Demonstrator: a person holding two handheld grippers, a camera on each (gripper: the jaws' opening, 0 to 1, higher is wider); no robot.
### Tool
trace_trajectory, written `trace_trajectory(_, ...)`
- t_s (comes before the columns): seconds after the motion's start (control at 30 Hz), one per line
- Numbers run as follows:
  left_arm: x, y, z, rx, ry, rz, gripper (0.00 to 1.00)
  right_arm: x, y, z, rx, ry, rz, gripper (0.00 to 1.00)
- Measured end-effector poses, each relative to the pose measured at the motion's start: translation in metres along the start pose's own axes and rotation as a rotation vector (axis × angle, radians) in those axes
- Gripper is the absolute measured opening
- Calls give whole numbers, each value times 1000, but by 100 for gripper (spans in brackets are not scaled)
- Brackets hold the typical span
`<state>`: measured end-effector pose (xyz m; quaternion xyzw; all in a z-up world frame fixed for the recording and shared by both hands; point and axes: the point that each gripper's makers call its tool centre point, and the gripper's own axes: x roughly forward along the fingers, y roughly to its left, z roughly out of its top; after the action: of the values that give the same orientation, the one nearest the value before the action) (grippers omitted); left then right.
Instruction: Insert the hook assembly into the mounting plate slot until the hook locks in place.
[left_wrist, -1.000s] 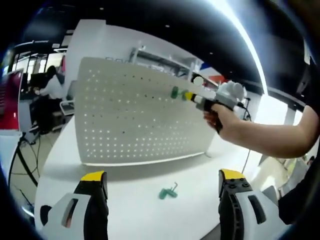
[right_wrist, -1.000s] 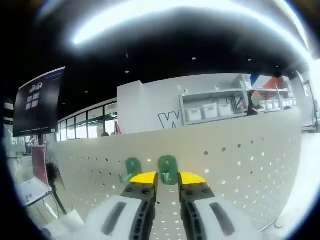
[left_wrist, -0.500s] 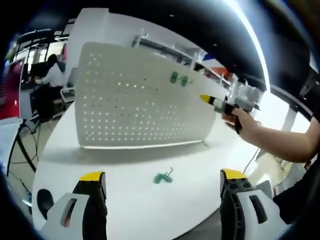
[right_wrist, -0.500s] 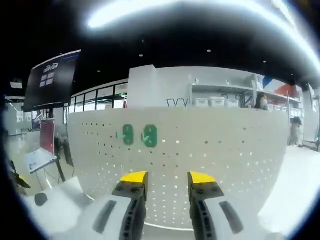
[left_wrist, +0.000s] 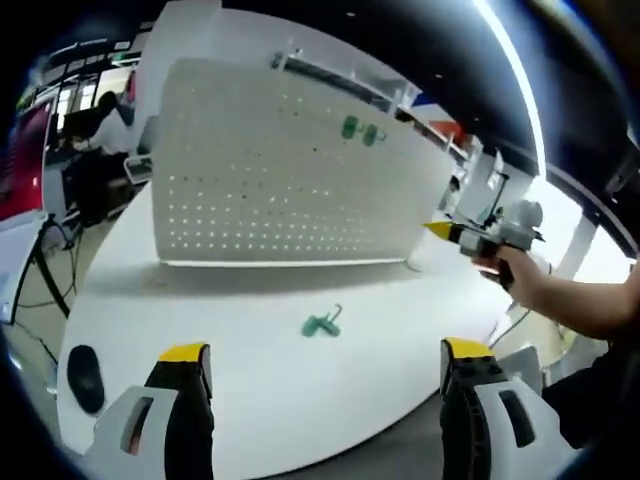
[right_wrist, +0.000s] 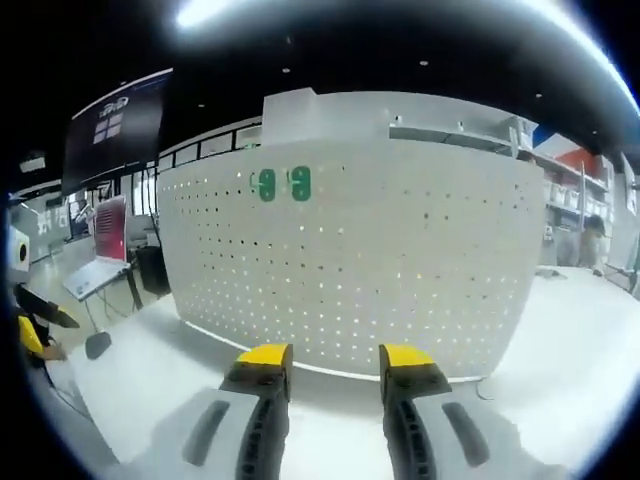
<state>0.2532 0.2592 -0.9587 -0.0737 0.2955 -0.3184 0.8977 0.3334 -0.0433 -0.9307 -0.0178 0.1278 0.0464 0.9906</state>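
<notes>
A white pegboard (left_wrist: 270, 180) stands upright on the white table (left_wrist: 250, 400). Two green hooks (left_wrist: 349, 127) (left_wrist: 371, 134) hang side by side near its top; in the right gripper view they are the green hooks (right_wrist: 266, 184) (right_wrist: 298, 183) on the pegboard (right_wrist: 400, 250). A third green hook assembly (left_wrist: 322, 324) lies loose on the table in front of the board. My left gripper (left_wrist: 325, 358) is open and low over the near table edge, short of that loose hook. My right gripper (right_wrist: 333, 358) is open with nothing between its fingers, well back from the board. A hand holds it at the right as the right gripper (left_wrist: 455, 232).
A black oval object (left_wrist: 85, 365) lies on the table's left end, also seen as the black object (right_wrist: 97, 345). Behind the board are shelves (left_wrist: 330, 80) and a seated person (left_wrist: 110, 125) at a desk. The table's rounded edge runs close below my left gripper.
My right gripper let go of the second green hook on the pegboard, opened, and pulled back and down away from the board. The left view shifted slightly; the loose hook stayed on the table.
</notes>
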Motion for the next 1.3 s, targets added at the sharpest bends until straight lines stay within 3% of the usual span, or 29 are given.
trace_trajectory(0.17,0,-7,-3,15,21,-11,97,-19,8,-30,19,72,42,34)
trace_trajectory(0.3,-2,-7,-9,106,65,16,98,-36,14,-50,-9,126,79,35)
trace_trajectory(0.43,-2,-9,-10,81,68,4,98,-53,18,-72,-13,191,113,35)
trace_trajectory(0.47,-2,-9,-11,79,70,6,98,-59,20,-76,40,202,110,34)
trace_trajectory(0.53,-2,-8,-12,79,74,10,98,-68,26,-76,119,191,120,35)
trace_trajectory(0.67,-1,-10,-13,81,83,16,99,-77,37,-82,109,217,138,37)
trace_trajectory(0.83,-1,-14,-14,90,90,6,99,-85,62,-96,32,300,259,37)
trace_trajectory(0.93,-4,-15,-18,94,95,7,99,-87,69,-100,1,328,295,38)
trace_trajectory(1.3,-12,-7,-32,76,127,15,100,-95,103,-133,-4,506,474,36)
